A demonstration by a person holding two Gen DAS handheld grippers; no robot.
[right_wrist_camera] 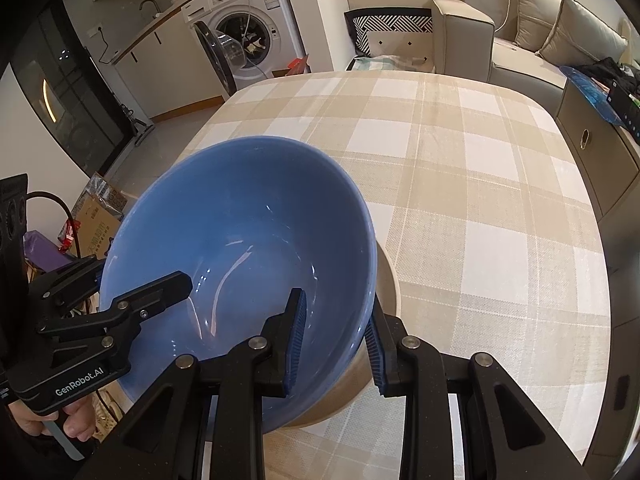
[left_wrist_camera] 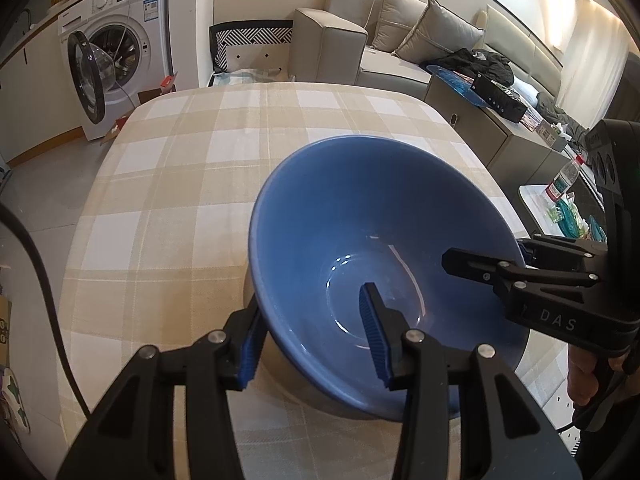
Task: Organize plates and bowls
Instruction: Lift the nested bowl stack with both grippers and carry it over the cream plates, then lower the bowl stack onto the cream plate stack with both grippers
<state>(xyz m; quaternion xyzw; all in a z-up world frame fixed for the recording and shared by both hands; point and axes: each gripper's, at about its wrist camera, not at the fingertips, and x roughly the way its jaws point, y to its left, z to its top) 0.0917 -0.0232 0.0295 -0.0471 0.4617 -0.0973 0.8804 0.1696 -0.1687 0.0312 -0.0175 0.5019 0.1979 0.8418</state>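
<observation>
A large blue bowl stands on the checked tablecloth; in the right wrist view the bowl seems to sit in a beige bowl beneath it. My left gripper straddles the bowl's near-left rim, one finger inside and one outside, jaws apart with no clear contact on the wall. My right gripper straddles the opposite rim the same way. Each gripper also shows in the other's view: the right gripper and the left gripper.
The table stretches away beyond the bowl. A washing machine with its door open stands at the back left, a beige sofa behind the table, and a low cabinet with clutter on the right.
</observation>
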